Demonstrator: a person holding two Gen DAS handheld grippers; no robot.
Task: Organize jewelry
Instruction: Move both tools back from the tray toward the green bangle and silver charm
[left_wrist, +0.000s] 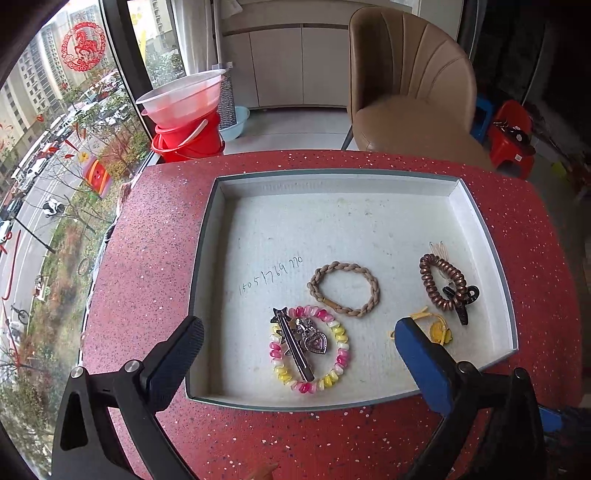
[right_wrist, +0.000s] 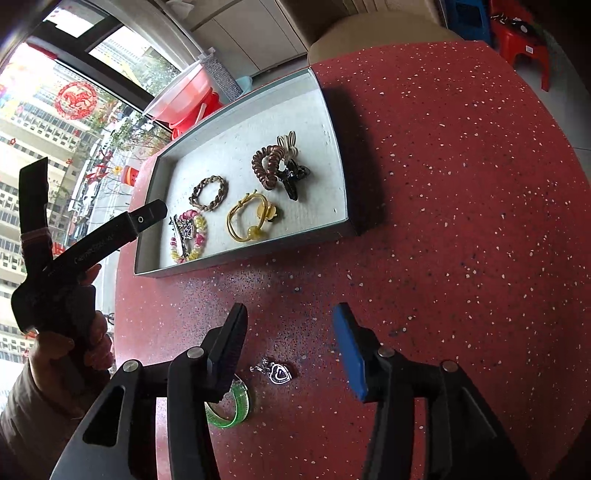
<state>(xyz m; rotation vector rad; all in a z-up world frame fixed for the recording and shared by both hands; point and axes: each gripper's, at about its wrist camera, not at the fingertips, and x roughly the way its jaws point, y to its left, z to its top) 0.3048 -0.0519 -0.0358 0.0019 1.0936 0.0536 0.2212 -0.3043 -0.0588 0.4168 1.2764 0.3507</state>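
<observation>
While both of my tools hang over the speckled red table (right_wrist: 443, 184), my left gripper (left_wrist: 299, 354) stands spread wide with nothing between its jaws, straddling the near edge of the shallow grey cardboard tray (left_wrist: 476, 221). Most of the tray's felt-like white floor toward the far wall is bare, so there is free room there. Near the front lies the pink-and-yellow coiled plastic hair tie (left_wrist: 309, 349), with a silver metal star clip (left_wrist: 293, 345) and a silver heart charm (left_wrist: 318, 343) resting across it. Just behind sits the beige braided cord hair band (left_wrist: 344, 289), oval and ropey. Toward the right wall the brown spiral coil hair tie (left_wrist: 441, 282) touches a glossy black claw clip (left_wrist: 461, 301), and the yellow elastic band with amber beads (right_wrist: 251, 219) lies near the front rim. My right gripper (right_wrist: 290, 349) is released, jaws parted and gripping nothing, above the open tabletop on the near side of the tray. Between its fingers, on the table, lies a small silver heart-shaped pendant (right_wrist: 277, 373), apart from both pads. A translucent green plastic bangle (right_wrist: 231, 408) lies partly under the black left finger (right_wrist: 229, 354). To the right of the tray the table runs clear out to its rounded edge.
</observation>
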